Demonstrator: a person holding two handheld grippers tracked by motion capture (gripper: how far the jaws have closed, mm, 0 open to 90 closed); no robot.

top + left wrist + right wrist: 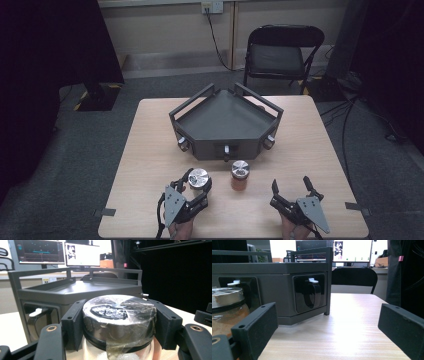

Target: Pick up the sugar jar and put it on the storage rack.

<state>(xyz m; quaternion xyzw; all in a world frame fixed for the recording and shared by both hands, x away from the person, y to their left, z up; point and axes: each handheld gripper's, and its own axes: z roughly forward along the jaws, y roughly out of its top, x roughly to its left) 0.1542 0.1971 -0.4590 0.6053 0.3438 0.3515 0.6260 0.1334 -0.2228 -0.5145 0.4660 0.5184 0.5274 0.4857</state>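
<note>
Up close, the left gripper (pixel 198 184) has its jaws clamped on the silver lid of a jar (pixel 119 315) at the table's (pixel 150 150) near edge, its contents cut off below. Just beside it stands a second jar (pixel 240 175) of brown stuff, in front of the dark tray (pixel 225 120). The right gripper (pixel 291 186) hovers wide apart, holding nothing.
</note>
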